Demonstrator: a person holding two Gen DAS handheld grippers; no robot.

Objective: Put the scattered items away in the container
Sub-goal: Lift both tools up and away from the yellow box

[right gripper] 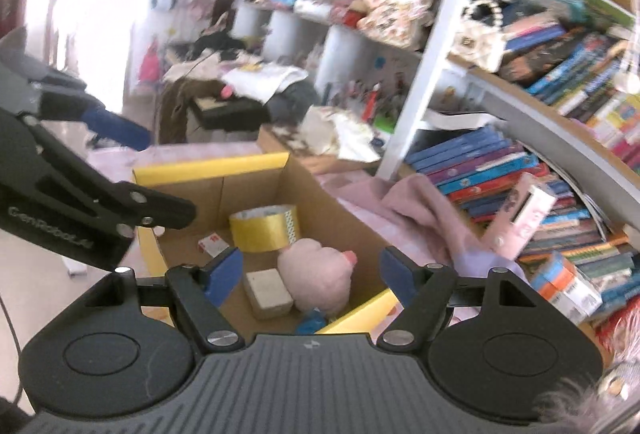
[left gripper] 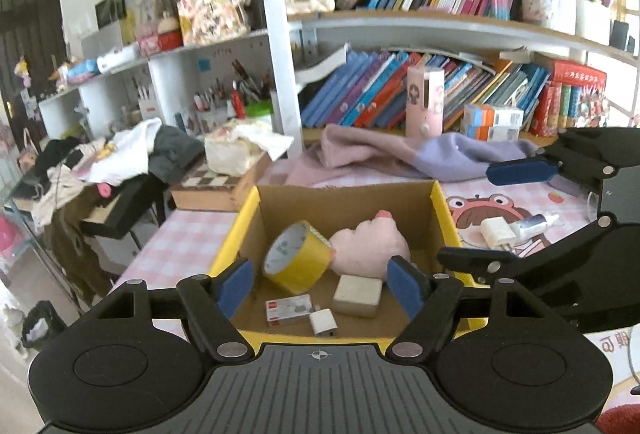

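A yellow-rimmed cardboard box [left gripper: 440, 206] stands on the pink table. It holds a yellow tape roll [left gripper: 298, 258], a pink plush toy [left gripper: 368, 246], a beige block [left gripper: 357, 295], a small red-and-white box [left gripper: 289, 310] and a white charger [left gripper: 323, 322]. My left gripper [left gripper: 322, 288] is open and empty over the box's near edge. My right gripper [right gripper: 310, 274] is open and empty above the box [right gripper: 208, 166], over the plush [right gripper: 316, 274] and the block [right gripper: 267, 289]. A white plug adapter [left gripper: 496, 232] and a small tube [left gripper: 538, 222] lie on the mat right of the box.
A pink and purple cloth [left gripper: 400, 154] lies behind the box. A pink cylinder [left gripper: 425, 102] and small boxes [left gripper: 492, 122] stand before shelves of books [left gripper: 380, 94]. A chessboard box [left gripper: 218, 186] with a bundle sits at left, clothes beyond it.
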